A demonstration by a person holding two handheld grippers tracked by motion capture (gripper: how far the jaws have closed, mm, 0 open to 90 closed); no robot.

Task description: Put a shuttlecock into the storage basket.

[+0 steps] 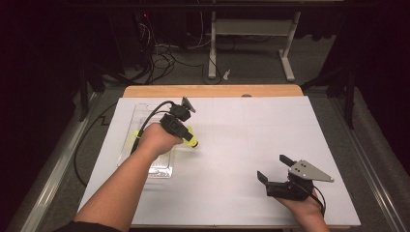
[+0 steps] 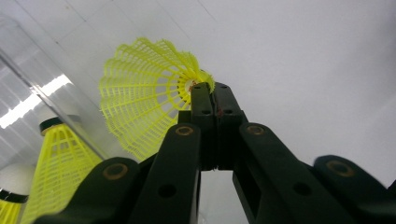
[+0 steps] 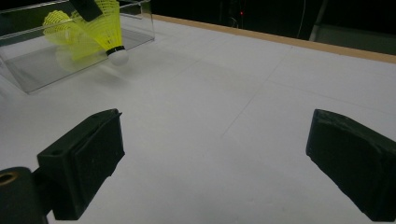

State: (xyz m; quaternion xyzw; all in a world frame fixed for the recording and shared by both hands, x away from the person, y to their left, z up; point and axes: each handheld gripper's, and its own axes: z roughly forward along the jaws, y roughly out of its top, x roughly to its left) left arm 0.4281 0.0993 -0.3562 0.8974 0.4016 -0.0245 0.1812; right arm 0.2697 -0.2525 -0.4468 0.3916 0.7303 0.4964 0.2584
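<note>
Two grippers over a white table, one at each side of the high view. Left gripper at centre left of that frame, clamped on the rim of a yellow shuttlecock, just beside the right edge of a clear tray. In the left gripper view, jaws pressed together at the middle of the frame, pinching the skirt edge of the shuttlecock, the mesh fanning out to the upper left. Seen from the right gripper view, shuttlecock at upper left, white cork pointing down and to the right, close above the table or perhaps just touching it; hard to tell from this angle.

More shuttlecocks at lower left of the left gripper view, yellow skirts with black bands, inside the tray; count unclear, at least two. Tray also at upper left of the right gripper view, its clear walls standing up from the white surface.

Right gripper at lower right of the high view, held by a hand near the bottom edge, grey plate on top. Jaws spread wide, nothing between them, well apart from the shuttlecock. In the right gripper view, the two black pads low at the left and right of the frame, bare white table between.

Wooden table edge along the far side, dark floor with cables beyond at the top of the high view.
</note>
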